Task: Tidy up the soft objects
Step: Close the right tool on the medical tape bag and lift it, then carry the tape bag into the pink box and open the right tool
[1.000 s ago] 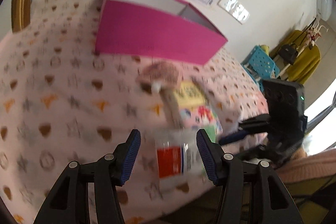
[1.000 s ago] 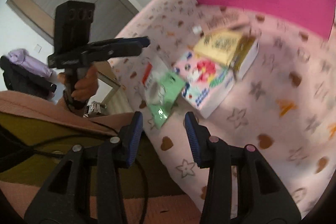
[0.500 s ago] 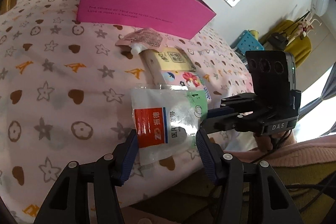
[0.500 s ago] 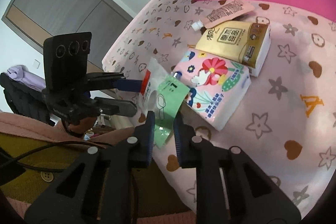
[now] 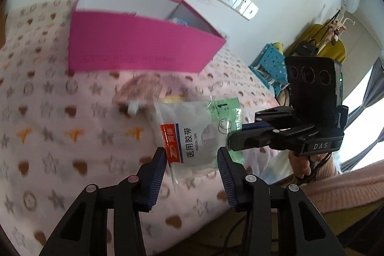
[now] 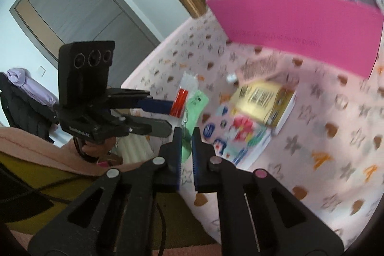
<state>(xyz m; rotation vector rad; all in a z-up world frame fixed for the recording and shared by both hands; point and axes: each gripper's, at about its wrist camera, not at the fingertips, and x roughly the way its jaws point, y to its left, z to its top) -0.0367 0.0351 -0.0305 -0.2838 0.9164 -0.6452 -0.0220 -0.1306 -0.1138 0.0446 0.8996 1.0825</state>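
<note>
Right tool (image 6: 186, 136) is clamped narrow on the green edge of the tape bag (image 5: 196, 133), which hangs in the air over the near edge of the bed (image 5: 48, 112), between both tools. Left tool (image 5: 192, 160) is wide, its fingers either side of the bag's lower part; whether the left finger touches the red label is unclear, and it grips nothing. The pink box (image 5: 144, 47) stands open toward the back of the bed, near the wall, well apart from the bag. A pink pouch (image 5: 141, 90) lies in front of it; in the right view the yellow pack (image 6: 264, 100) and floral pack (image 6: 237, 136) lie side by side, touching. Step in hand looks like carrying the bag to the box. To do it well: keep the right grip firm, since the film is slick and only an edge is pinched; lift high enough that the dangling bag clears the front wall; travel over the packs without dragging; let go only once the bag is well inside the rim. Left tool should stay clear or support the bottom, not tug sideways. Both views are blurred, so fine contact is hard to judge.
</note>
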